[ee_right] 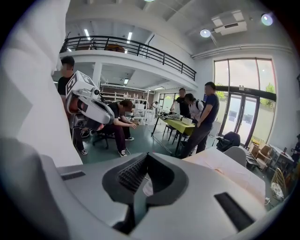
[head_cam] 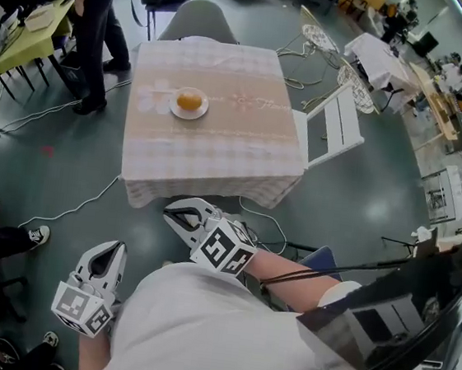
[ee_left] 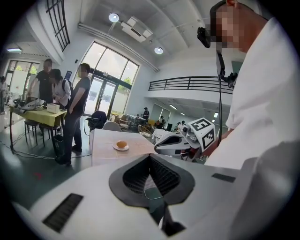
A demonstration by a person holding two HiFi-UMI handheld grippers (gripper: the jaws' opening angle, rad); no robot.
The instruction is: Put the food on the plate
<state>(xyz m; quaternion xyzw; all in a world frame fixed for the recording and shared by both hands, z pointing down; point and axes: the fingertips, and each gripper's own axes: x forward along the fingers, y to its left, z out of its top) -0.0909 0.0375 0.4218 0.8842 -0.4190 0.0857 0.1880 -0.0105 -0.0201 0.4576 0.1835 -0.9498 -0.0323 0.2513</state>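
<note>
Clothed table (head_cam: 219,145), food (head_cam: 189,99) on plate (head_cam: 176,109), unseen from right gripper (head_cam: 171,211), whose jaws, like left gripper's (head_cam: 113,248), closed empty.

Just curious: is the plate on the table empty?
Not empty: a round yellow-orange food piece sits in the middle of the white plate.

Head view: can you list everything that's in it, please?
Table: one, pale pink checked cloth, centre.
Plate: one, white, on the table.
Food: one, orange-yellow, on the plate.
Grey chair: one, grey, far side of the table.
White chair: one, white, right of the table.
Standing person: one, dark clothes, upper left.
Cable: one, white, floor left of the table.
Left gripper: one, white, bottom left, shut, empty.
Right gripper: one, white, just below the table, shut, empty.
</note>
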